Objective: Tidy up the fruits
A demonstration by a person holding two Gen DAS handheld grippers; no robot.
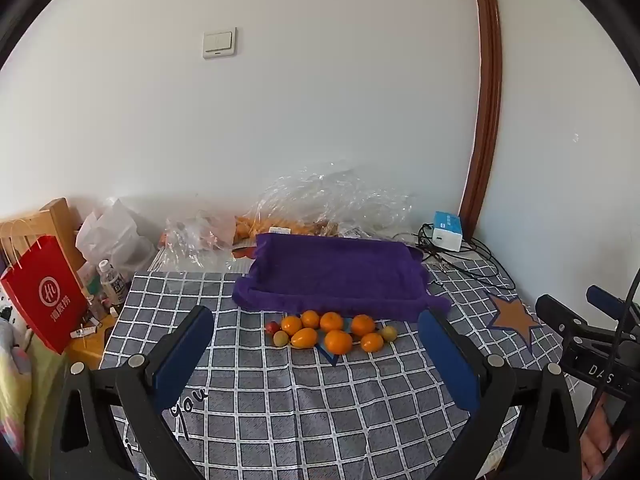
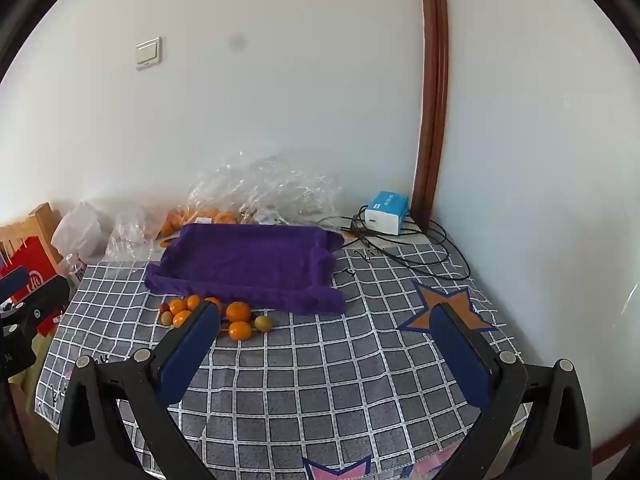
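So there's a little pile of fruit sitting on the checkered tablecloth, right against the front edge of the purple tray: seven orange ones, two greenish, one small red. Left gripper and right gripper both hover wide open, holding nothing.

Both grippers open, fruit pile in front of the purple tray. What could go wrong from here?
1. The fruits lie touching in a tight cluster; closing on one may nudge its neighbours, and round fruit could roll across the checked cloth.
2. The purple tray has a soft, draped rim that may snag a finger or sag.
3. Left gripper and right gripper both face the same pile, so they could collide.
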